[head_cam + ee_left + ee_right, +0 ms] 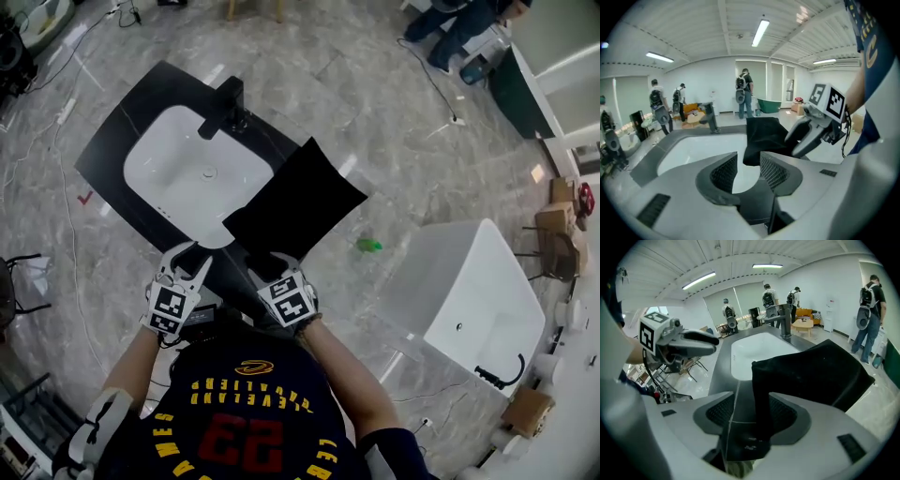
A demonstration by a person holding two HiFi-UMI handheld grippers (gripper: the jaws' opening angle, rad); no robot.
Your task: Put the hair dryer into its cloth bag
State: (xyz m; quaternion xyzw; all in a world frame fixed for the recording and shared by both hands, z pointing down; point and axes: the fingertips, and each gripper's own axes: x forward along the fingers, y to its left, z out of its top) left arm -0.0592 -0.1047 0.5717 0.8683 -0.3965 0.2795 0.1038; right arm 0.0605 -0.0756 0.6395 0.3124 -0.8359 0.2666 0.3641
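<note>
Head view: two grippers over the near edge of a black stone countertop (111, 142).
Left gripper (194, 253) has its jaws apart, empty. Right gripper (267, 262) has its jaws spread around a corner of the flat black cloth bag (295, 202) without pinching it. The bag lies beside the white rectangular sink (173, 173), with the black faucet (225, 108) beyond.

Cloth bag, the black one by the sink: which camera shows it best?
The head view: the cloth bag shows whole, beside the sink. The right gripper view sees it close, its near edge between the open fingers. The left gripper view catches only part, behind the right gripper.
</note>
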